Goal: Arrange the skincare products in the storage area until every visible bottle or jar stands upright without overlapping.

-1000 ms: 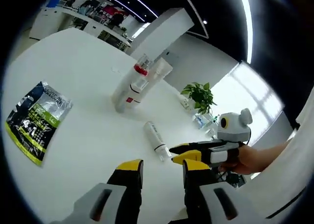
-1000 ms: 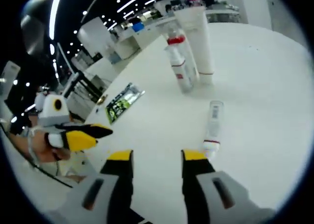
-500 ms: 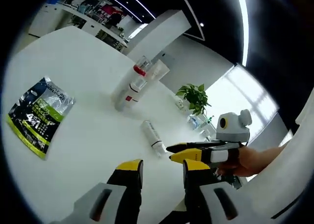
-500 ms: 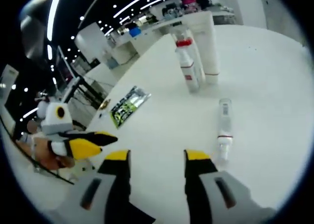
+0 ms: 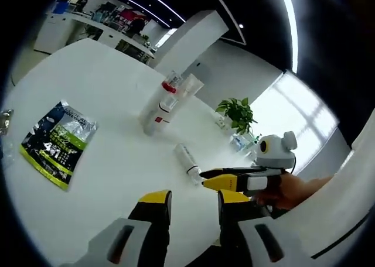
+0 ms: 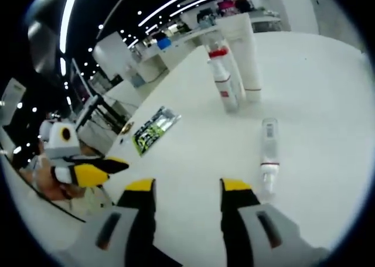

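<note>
A small clear bottle (image 5: pixel 187 160) (image 6: pixel 268 154) lies on its side on the white table (image 5: pixel 111 91). Farther back stand a white bottle with a red collar (image 5: pixel 160 106) (image 6: pixel 221 78) and a tall white tube (image 5: pixel 186 88) (image 6: pixel 245 56), both upright and close together. My left gripper (image 5: pixel 191 204) hangs open above the table's near part, nothing between its yellow-tipped jaws. My right gripper (image 6: pixel 183 191) is open too, just short and left of the lying bottle. That right gripper (image 5: pixel 225 179) comes into the left gripper view from the right, held by a hand (image 5: pixel 287 191). The left gripper (image 6: pixel 88 170) appears at the left of the right gripper view.
A flat green and black sachet (image 5: pixel 57 143) (image 6: pixel 151 128) lies on the table to the left of the bottles. A potted plant (image 5: pixel 237 115) stands beyond the table's far edge. Desks and shelves fill the background.
Both views have drifted slightly back and the sachet sits more toward the centre. The bottles and tube have stayed put. Both grippers stay open.
</note>
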Motion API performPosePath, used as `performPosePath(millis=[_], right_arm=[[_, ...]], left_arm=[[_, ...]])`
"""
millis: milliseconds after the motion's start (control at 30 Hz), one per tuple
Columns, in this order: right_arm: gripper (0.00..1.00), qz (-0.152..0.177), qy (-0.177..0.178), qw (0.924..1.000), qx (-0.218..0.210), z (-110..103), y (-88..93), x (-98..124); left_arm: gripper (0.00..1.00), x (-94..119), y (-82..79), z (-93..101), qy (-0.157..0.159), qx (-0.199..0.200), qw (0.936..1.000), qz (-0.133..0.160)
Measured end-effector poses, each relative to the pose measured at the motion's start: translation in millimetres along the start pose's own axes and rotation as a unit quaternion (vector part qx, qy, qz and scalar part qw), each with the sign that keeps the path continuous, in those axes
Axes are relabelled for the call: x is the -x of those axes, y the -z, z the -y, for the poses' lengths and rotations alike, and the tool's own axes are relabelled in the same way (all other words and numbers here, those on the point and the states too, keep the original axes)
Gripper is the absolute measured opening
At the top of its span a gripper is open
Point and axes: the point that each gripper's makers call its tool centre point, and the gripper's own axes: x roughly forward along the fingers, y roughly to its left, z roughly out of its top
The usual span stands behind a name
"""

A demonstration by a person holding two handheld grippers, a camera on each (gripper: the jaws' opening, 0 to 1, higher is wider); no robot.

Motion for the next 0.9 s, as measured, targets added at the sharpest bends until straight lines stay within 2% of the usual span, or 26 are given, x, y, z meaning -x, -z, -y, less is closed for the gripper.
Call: performPosePath(millis=[300,600,700,767,900], right_arm=[[0.44,0.021,0.01,0.9997,-0.003,7.4,-1.4,-0.4],[0.45,0.038,0.034,0.9987,-0.003,22.0,-13.3,3.7],[0.46,0.041,0.05,0.9979,0.001,29.9,-16.6,5.9],[0.48,0.044,0.077,0.996,0.014,42.5,-19.2,8.1],[0.5,0.038,0.104,0.9937,0.021,59.2,-19.5,8.6]], left_arm=[[0.32,2.7,-6.2,1.3,-0.004,-0.017,0.9998,-0.001],[0.32,6.0,-15.2,0.2,-0.011,-0.025,0.9996,0.0],[0.32,5.6,-18.2,-0.7,-0.017,-0.032,0.9993,-0.005],[0.32,5.8,-21.0,-1.2,-0.019,-0.043,0.9988,-0.009],[0.32,7.5,-26.6,-1.5,-0.019,-0.042,0.9989,-0.003]])
